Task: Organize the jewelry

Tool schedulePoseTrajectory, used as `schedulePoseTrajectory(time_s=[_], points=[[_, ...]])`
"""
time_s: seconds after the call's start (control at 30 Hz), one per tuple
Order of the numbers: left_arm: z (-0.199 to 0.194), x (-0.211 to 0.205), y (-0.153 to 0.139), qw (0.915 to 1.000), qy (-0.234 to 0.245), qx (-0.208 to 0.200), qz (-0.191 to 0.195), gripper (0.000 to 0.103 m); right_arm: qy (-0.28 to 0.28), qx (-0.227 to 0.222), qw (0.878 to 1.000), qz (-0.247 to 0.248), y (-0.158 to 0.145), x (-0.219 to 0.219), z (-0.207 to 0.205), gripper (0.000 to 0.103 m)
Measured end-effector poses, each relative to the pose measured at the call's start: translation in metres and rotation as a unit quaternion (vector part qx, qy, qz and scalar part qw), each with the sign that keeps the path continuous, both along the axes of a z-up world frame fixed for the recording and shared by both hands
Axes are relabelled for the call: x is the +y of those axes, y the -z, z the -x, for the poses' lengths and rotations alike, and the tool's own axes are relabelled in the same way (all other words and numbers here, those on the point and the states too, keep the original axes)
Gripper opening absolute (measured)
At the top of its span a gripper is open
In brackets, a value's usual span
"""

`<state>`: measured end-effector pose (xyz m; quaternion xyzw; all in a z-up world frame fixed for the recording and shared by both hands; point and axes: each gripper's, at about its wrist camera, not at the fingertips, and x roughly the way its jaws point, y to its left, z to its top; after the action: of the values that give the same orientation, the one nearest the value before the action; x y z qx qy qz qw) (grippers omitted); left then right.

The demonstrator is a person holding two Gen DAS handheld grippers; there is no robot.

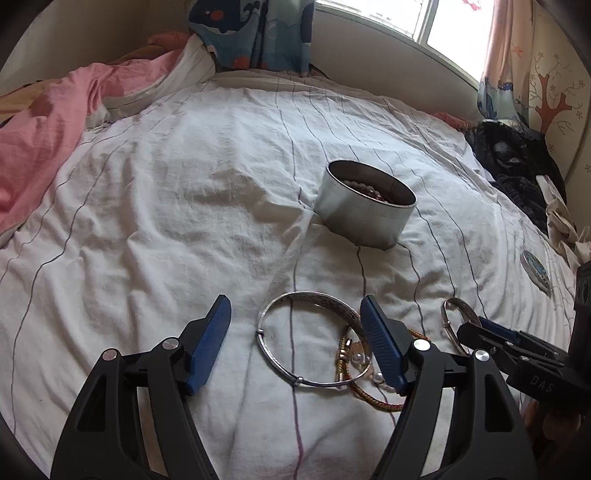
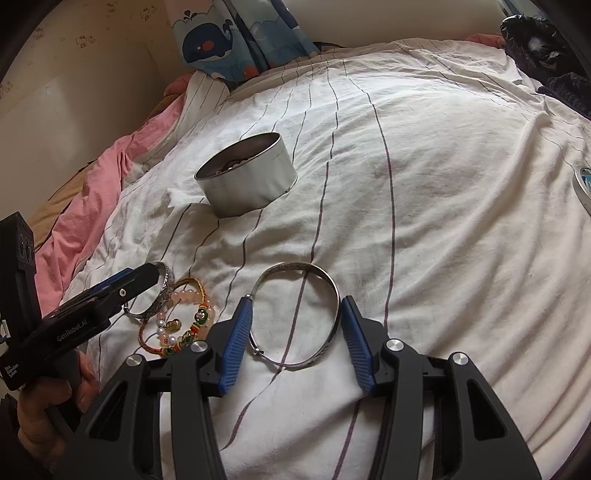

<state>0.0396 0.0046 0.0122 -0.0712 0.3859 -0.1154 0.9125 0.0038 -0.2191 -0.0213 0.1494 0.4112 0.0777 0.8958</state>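
Note:
A round silver tin (image 1: 364, 208) stands open on the white striped bedsheet with beads inside; it also shows in the right wrist view (image 2: 247, 181). My left gripper (image 1: 295, 314) is open above a silver bangle (image 1: 275, 358) that lies flat, over a gold cord bracelet (image 1: 373, 400) with pearls. My right gripper (image 2: 295, 314) is open with its blue pads on either side of a second silver bangle (image 2: 334, 291), which also shows in the left wrist view (image 1: 458, 314). A pink bead bracelet (image 2: 184, 295) with green charms lies to its left.
A pink blanket (image 1: 40, 144) is bunched at the left. Dark clothing (image 1: 517, 166) is piled at the right. The tin's lid (image 1: 535, 271) lies near the right edge of the bed. Whale-print curtains (image 2: 229, 33) hang at the back.

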Motion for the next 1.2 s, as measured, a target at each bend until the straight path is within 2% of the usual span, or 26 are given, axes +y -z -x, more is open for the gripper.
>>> schedulePoseTrajectory(time_s=[0.07, 0.17, 0.23, 0.33, 0.4, 0.47, 0.6, 0.67, 0.77, 0.83, 0.97, 1.0, 1.03, 1.2], points=[[0.001, 0.009, -0.004, 0.9998, -0.018, -0.008, 0.003, 0.069, -0.002, 0.001, 1.0, -0.001, 0.0, 0.0, 0.0, 0.046], [0.003, 0.008, -0.008, 0.9991, -0.022, -0.022, -0.03, 0.068, 0.002, -0.003, 1.0, -0.007, -0.001, -0.002, 0.002, 0.046], [0.006, 0.0, -0.011, 0.9975, -0.009, -0.036, -0.06, 0.059, 0.009, -0.01, 1.0, -0.008, -0.004, -0.003, 0.005, 0.046], [0.012, -0.015, -0.015, 0.9933, 0.021, -0.057, -0.098, 0.055, 0.017, -0.01, 1.0, -0.009, -0.005, -0.007, 0.007, 0.046], [0.01, -0.019, -0.01, 0.9926, 0.032, -0.044, -0.108, 0.055, 0.016, -0.006, 1.0, -0.007, -0.003, -0.006, 0.005, 0.046], [0.004, -0.015, -0.003, 0.9943, 0.028, -0.02, -0.101, 0.055, 0.009, -0.004, 1.0, -0.004, -0.003, -0.004, 0.005, 0.046], [0.0, -0.005, 0.0, 0.9973, 0.01, -0.008, -0.073, 0.055, 0.01, -0.006, 1.0, -0.005, -0.003, -0.004, 0.005, 0.048], [0.0, -0.006, 0.0, 0.9971, 0.012, -0.009, -0.074, 0.055, 0.009, -0.008, 1.0, -0.009, -0.003, -0.004, 0.005, 0.048], [0.001, -0.015, 0.002, 0.9954, 0.03, -0.01, -0.091, 0.055, -0.005, -0.004, 1.0, 0.0, -0.003, 0.003, 0.003, 0.06], [0.0, -0.016, 0.004, 0.995, 0.025, -0.006, -0.097, 0.055, -0.006, -0.007, 1.0, 0.007, -0.003, 0.005, 0.004, 0.06], [-0.004, -0.002, 0.001, 0.9974, -0.009, -0.004, -0.071, 0.055, 0.025, -0.022, 0.999, -0.031, -0.006, -0.013, 0.008, 0.06], [-0.006, -0.002, 0.003, 0.9973, -0.01, -0.001, -0.073, 0.053, 0.032, -0.022, 0.999, -0.034, -0.006, -0.015, 0.008, 0.058], [-0.008, -0.004, 0.005, 0.9968, -0.007, 0.004, -0.08, 0.045, 0.037, -0.019, 0.999, -0.031, -0.006, -0.016, 0.007, 0.055], [-0.012, -0.017, 0.011, 0.9937, 0.02, 0.017, -0.109, 0.012, 0.034, 0.009, 0.999, -0.004, 0.002, -0.01, -0.004, 0.016]])
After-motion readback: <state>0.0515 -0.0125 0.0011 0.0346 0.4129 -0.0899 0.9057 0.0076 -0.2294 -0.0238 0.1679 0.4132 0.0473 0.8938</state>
